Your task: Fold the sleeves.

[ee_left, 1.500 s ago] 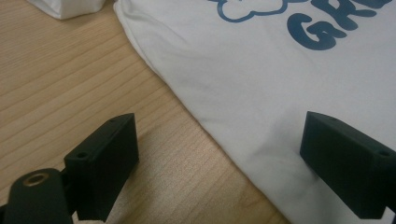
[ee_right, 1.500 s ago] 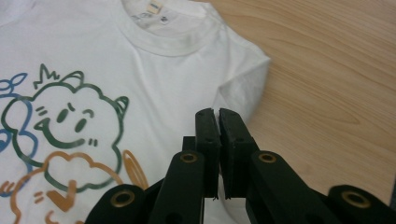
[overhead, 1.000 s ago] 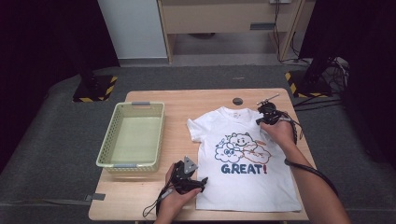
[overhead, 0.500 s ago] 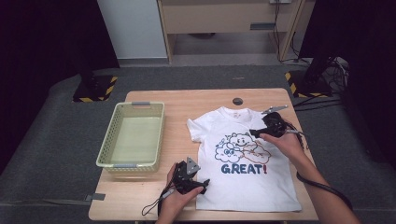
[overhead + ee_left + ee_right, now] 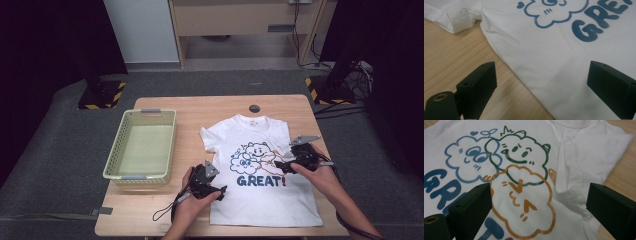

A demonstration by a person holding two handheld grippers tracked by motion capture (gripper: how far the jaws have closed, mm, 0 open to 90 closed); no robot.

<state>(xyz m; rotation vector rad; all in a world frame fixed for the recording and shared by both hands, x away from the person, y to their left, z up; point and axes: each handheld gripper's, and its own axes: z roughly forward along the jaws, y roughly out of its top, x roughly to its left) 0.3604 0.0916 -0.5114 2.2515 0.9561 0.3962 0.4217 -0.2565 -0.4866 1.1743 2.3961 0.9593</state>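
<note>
A white T-shirt (image 5: 260, 200) printed with cloud faces and "GREAT!" lies flat on the wooden table (image 5: 200, 107). Its right sleeve (image 5: 584, 157) is folded in over the chest. My left gripper (image 5: 219, 193) hovers at the shirt's lower left edge. In the left gripper view the left gripper (image 5: 544, 92) is open, straddling the hem line (image 5: 524, 80) with nothing pinched. My right gripper (image 5: 281, 167) sits over the shirt's right side by the orange cloud (image 5: 524, 202). The right gripper (image 5: 541, 212) is open; its jaws have just been opening, with only the flat shirt beneath them.
A pale green plastic basket (image 5: 116, 150) stands empty on the table's left half. A small black disc (image 5: 254, 108) is set in the tabletop beyond the shirt's collar. Bare wood shows between basket and shirt. Dark floor surrounds the table.
My right gripper has let go at the shirt's right shoulder and slid toward me along the shirt's right side. The left gripper has shifted only slightly.
</note>
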